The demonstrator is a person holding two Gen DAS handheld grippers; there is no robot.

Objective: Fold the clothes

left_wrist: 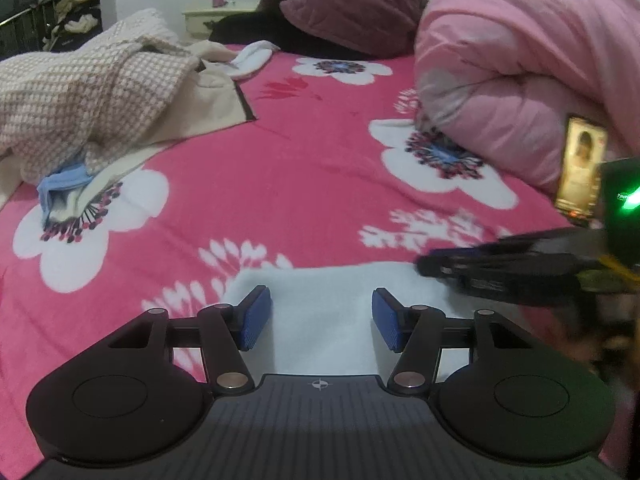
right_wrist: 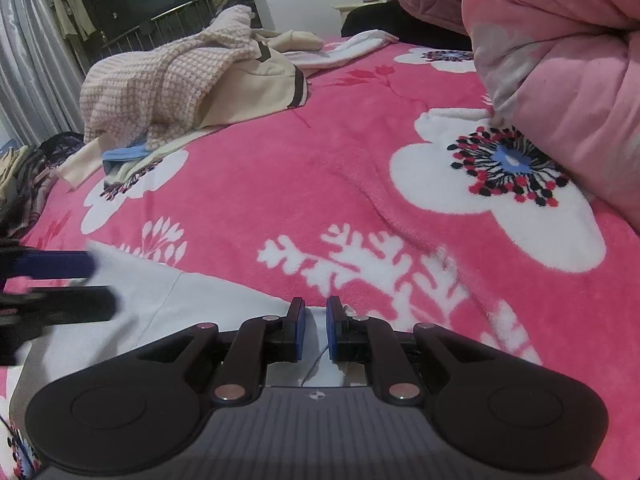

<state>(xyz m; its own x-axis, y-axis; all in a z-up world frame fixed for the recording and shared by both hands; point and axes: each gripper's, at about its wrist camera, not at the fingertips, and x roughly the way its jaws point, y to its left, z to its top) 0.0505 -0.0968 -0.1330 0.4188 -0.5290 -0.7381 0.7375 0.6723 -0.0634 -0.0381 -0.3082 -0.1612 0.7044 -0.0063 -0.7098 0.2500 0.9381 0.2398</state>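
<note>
Left wrist alone shows phone [left_wrist: 582, 168] beside pink duvet [left_wrist: 520, 60].

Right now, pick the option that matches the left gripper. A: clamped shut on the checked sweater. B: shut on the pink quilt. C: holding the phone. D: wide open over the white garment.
D: in the left wrist view the left gripper has its blue pads set far apart, with the white garment on the bed showing between them and nothing gripped.
</note>
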